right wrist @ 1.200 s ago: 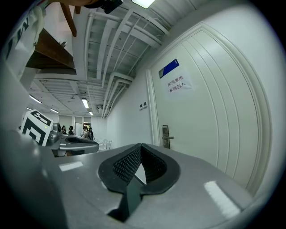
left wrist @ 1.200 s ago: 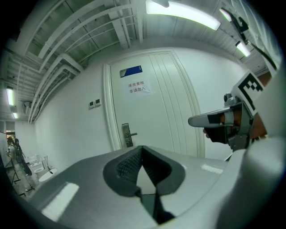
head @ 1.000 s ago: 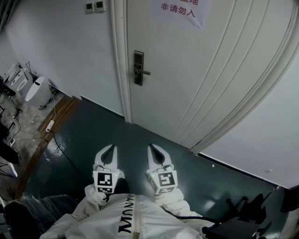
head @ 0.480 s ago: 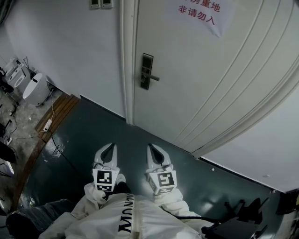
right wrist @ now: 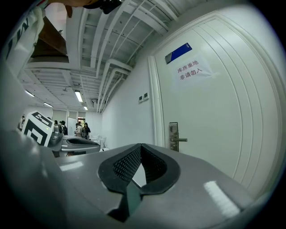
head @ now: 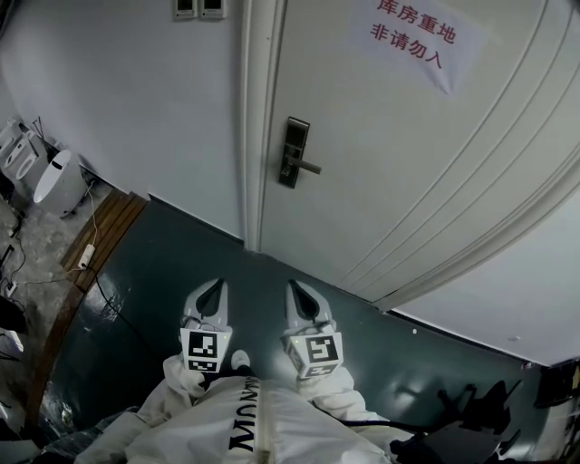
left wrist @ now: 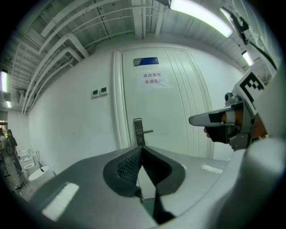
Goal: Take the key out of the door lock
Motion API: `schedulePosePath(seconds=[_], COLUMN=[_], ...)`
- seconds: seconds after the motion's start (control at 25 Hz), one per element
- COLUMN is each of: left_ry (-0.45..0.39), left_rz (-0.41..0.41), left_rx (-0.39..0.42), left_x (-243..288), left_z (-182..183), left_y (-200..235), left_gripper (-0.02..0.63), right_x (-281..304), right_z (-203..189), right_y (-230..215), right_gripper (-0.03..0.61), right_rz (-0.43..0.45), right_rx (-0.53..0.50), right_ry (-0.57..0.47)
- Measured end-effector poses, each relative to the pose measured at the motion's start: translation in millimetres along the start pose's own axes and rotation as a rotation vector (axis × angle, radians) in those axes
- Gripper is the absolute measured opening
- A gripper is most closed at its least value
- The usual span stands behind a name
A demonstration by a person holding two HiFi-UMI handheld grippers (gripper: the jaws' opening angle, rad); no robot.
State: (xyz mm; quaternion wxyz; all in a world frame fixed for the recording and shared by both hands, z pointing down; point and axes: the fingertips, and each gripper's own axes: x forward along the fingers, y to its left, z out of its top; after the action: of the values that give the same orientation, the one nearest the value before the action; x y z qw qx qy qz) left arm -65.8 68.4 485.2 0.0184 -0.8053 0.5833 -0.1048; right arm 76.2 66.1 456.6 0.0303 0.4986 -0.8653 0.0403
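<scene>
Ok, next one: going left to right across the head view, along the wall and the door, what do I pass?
white rounded unit → wall switches → door frame → lock plate → paper sign

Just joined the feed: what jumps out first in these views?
A white door fills the head view's upper right, a red-lettered paper sign near its top. A metal lock plate with lever handle sits at its left edge; no key is discernible. The left gripper and right gripper hang low, side by side, jaws together, empty, well short of it.
</scene>
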Motion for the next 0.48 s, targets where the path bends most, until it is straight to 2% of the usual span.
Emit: schedulePosePath(seconds=[0.48], left_ry=[-0.009], left_rz=[-0.048], left_rx=[-0.018], left_x=[29], left_z=[-9], left_y=[60], left_gripper=[0.000], right_x=[57], right_z=[-1], right_y=[18], right_gripper=[0.000], right_rz=[-0.062], right_rx=[-0.004], right_ry=[0.034])
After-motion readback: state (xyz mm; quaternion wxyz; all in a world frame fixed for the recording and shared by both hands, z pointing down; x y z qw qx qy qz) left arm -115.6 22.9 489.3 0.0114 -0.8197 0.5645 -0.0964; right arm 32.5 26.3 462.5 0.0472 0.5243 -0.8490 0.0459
